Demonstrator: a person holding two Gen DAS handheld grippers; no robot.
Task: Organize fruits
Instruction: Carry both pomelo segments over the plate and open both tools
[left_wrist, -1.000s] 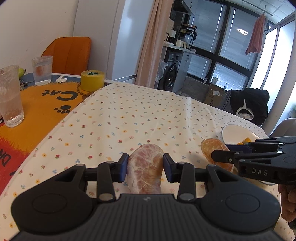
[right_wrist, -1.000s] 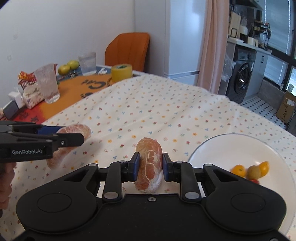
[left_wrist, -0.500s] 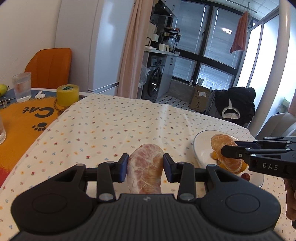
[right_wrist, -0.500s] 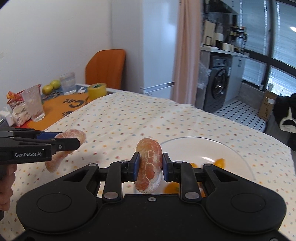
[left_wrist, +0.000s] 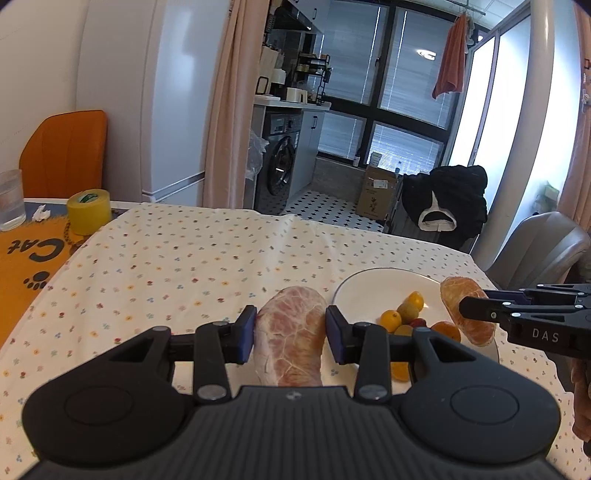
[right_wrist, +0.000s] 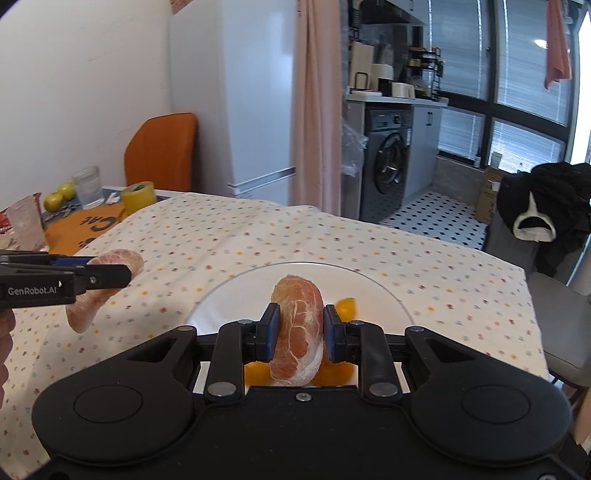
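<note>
Grippers: two, each clamped on one peeled citrus segment. The left gripper pinches a pale pink segment between its blue pads, long axis running forward along the fingers, far tip pointing away over the flowered tablecloth; it sits just left of the white plate, above the cloth. The right gripper holds a deeper orange-pink segment the same way, long axis forward, raised above the plate's middle. In the left view that second segment slants, its upper end leaning toward the table's far side. On the plate: several small round fruits, orange and green, partly hidden, so an exact count cannot be given. Elsewhere: one yellow tape roll, two drinking glasses, two green fruits, one orange chair.
</note>
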